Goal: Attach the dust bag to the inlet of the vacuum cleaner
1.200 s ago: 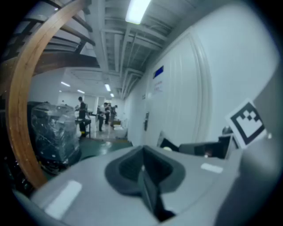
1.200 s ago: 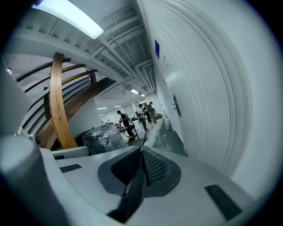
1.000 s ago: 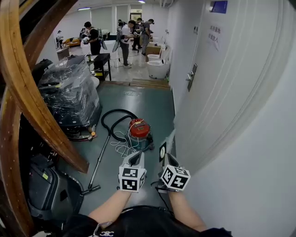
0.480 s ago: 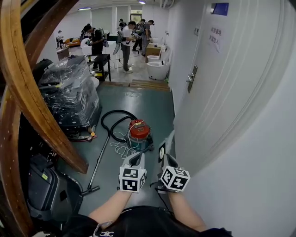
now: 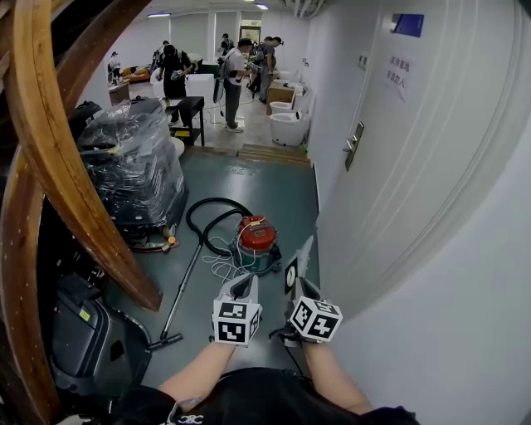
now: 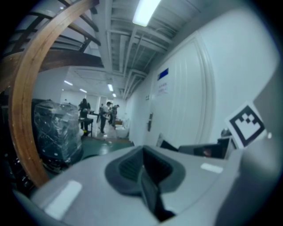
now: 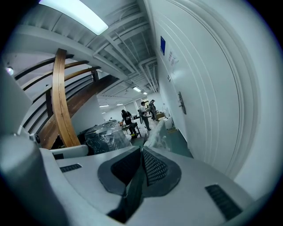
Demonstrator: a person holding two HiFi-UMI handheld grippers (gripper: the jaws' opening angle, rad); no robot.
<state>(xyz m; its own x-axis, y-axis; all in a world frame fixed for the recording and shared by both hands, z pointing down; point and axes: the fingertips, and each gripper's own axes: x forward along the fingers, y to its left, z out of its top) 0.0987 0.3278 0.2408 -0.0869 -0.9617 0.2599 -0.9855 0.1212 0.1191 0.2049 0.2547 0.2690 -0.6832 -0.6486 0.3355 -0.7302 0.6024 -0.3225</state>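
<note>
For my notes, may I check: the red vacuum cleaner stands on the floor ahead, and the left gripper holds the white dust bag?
Not quite: the right gripper holds the dust bag, as the right gripper view shows; the left gripper is shut on nothing. The vacuum cleaner does stand ahead.

Head view: a curved wooden beam (image 5: pixel 50 166) sweeps down the left side to the green floor (image 5: pixel 257 187), with a plastic-wrapped machine (image 5: pixel 133 170) behind it and a dark grey case (image 5: pixel 87 340) at lower left. A white door (image 5: pixel 390 158) with a lever handle (image 5: pixel 354 143) and a blue sign (image 5: pixel 408 24) near its top fills the right. Beyond a wooden threshold (image 5: pixel 274 153), several people (image 5: pixel 234 79) stand near a black table (image 5: pixel 184 112) and white tubs (image 5: pixel 286 126).
</note>
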